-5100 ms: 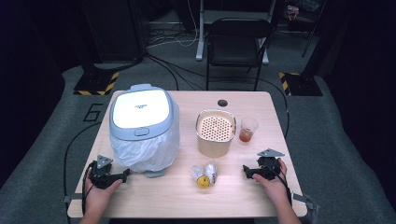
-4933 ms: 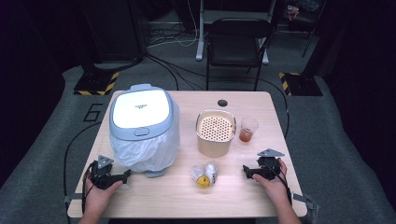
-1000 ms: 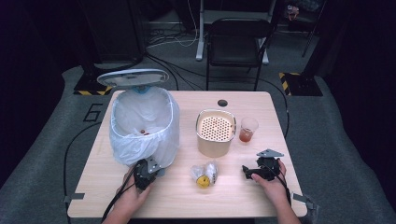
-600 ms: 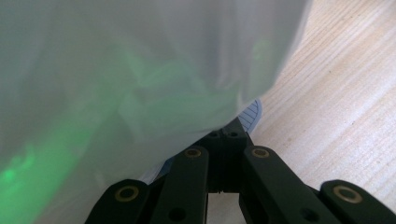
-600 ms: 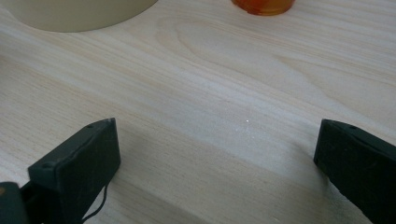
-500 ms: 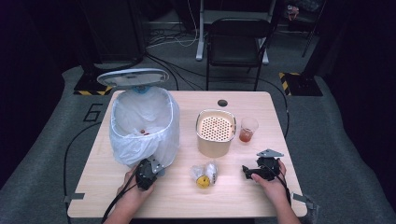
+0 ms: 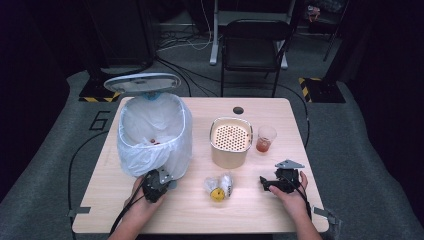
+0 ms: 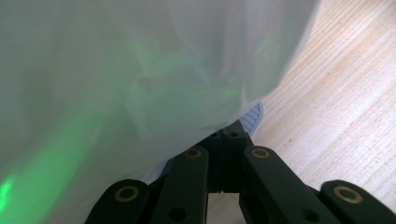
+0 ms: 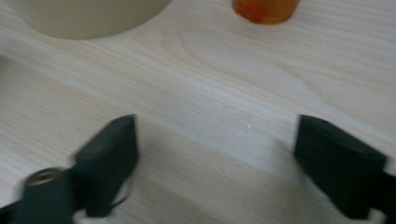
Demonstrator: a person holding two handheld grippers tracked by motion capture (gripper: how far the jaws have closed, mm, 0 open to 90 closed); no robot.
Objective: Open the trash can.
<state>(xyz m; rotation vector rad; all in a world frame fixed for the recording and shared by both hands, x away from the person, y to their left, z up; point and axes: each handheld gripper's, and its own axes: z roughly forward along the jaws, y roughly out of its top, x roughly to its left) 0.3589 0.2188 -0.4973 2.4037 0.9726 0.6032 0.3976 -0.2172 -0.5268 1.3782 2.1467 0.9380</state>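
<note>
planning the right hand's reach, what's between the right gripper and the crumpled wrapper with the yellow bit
Bare wooden table, in the high view: nothing lies between the right gripper and the crumpled wrapper.

A thin translucent plastic liner [image 7: 150,150] drapes the bin; the table [image 7: 280,210] is pale, matt wood grain.

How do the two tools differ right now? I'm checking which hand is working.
The left tool has its jaws shut and pressed at the foot of the bin, under its white bag. The right tool has its jaws wide apart over bare table, touching nothing. Both sit at the table's near edge.
</note>
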